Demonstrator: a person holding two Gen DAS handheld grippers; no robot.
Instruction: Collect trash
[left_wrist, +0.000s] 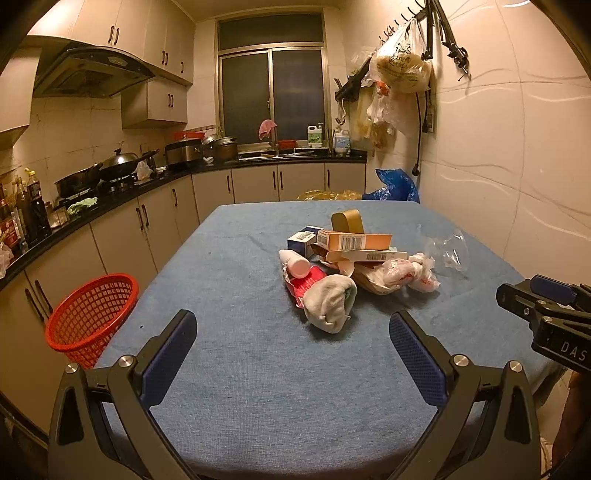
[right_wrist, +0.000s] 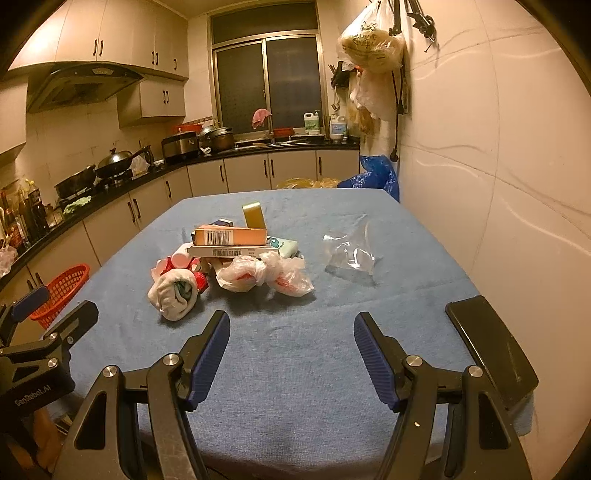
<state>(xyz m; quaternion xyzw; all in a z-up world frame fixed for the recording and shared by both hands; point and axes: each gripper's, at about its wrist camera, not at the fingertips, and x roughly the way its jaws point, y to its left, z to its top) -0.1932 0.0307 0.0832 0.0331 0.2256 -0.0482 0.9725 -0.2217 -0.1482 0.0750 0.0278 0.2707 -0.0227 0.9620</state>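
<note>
A blue-covered surface (left_wrist: 258, 369) carried a heap of trash (left_wrist: 343, 258) at its middle: cartons, a rolled white sock (left_wrist: 330, 302) and knotted plastic bags (right_wrist: 266, 275). A clear plastic bag (right_wrist: 351, 251) lay right of the heap. A red basket (left_wrist: 92, 317) sat left of the heap, beyond the surface's edge. Both the left gripper (left_wrist: 293, 360) and right gripper (right_wrist: 291, 360) hovered near the heap, fingers spread and holding nothing.

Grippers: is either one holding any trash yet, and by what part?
Nothing held. The left gripper and right gripper are both open and empty, short of the trash pile.
</note>
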